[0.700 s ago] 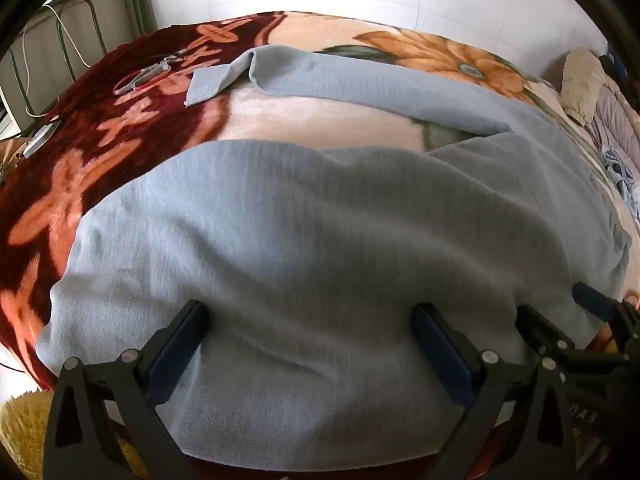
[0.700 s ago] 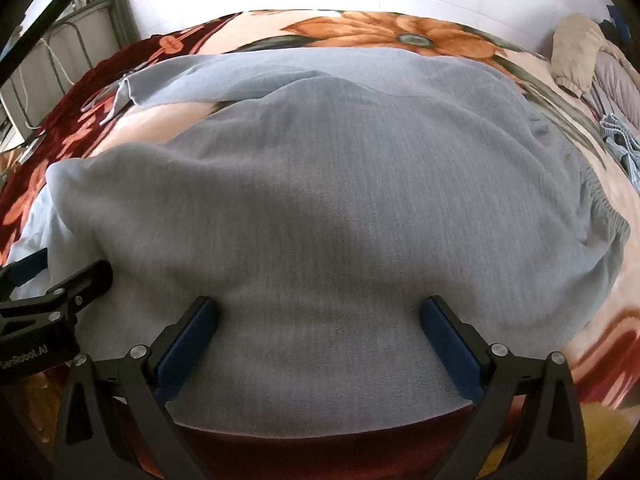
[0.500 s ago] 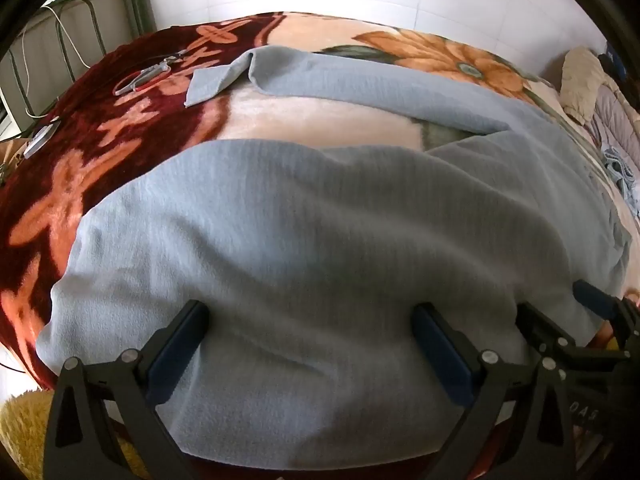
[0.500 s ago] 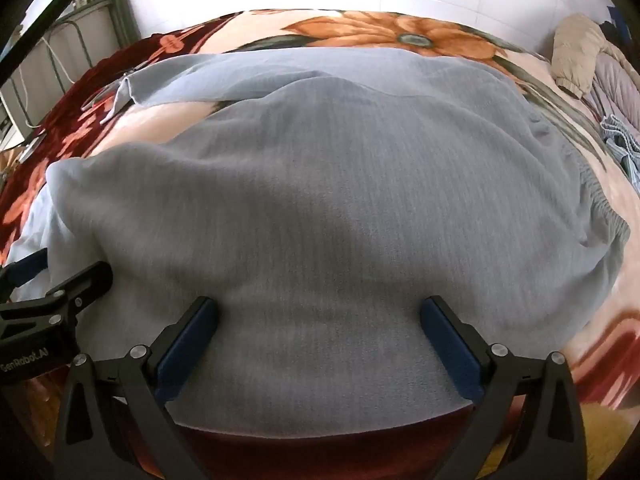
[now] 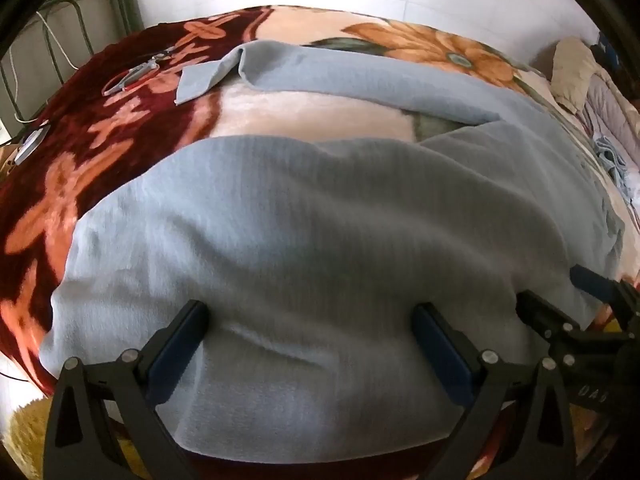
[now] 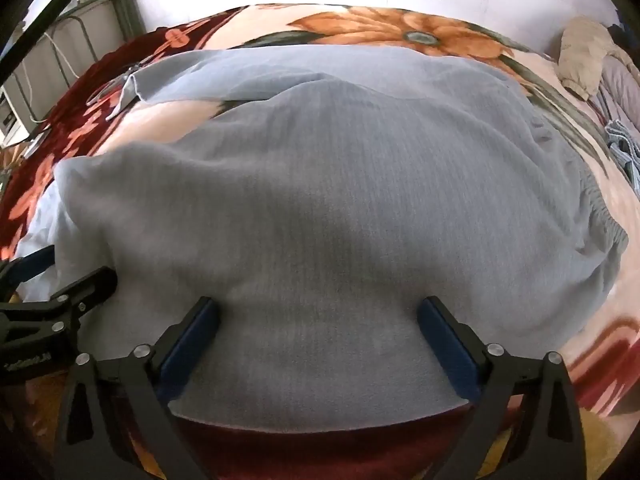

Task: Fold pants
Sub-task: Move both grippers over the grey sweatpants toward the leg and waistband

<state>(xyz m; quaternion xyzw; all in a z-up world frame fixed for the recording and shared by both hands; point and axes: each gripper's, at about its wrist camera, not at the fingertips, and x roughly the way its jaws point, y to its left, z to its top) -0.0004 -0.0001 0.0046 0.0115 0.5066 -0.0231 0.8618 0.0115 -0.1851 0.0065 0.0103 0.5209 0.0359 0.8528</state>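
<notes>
**Both grippers wide over the near leg, nothing pinched yet**

I had the left gripper [image 5: 308,328] and the right gripper [image 6: 318,320] side by side, both tilted steeply down at the near edge of the bed. Their jaws stood as wide as they go, and the blue pads sat on top of the cloth without pinching it. In the left wrist view the right gripper's fingers showed just beside mine, low on the right.

The pants [image 5: 320,220], light grey-blue, lay spread on the flowered blanket [image 5: 80,184]. Their long axis ran across my view: leg ends toward the left, the gathered waistband [image 6: 600,216] off to the right. So the left gripper was nearer the cuff end and the right gripper nearer the waist. The near leg lay directly under and ahead of both sets of fingers, and its near hem ran just behind the pads.

Beyond it a strip of bare blanket showed, and then the far leg [image 5: 360,76] lay roughly parallel, its cuff [image 5: 200,80] turned over on the left. I judged the coming move depended on that gap: the near leg had to be gripped along its near edge and carried away from me onto the far one.

Further back lay a small tool [image 5: 132,76] on the blanket, and a pile of other clothes [image 6: 588,52] at far right.
</notes>
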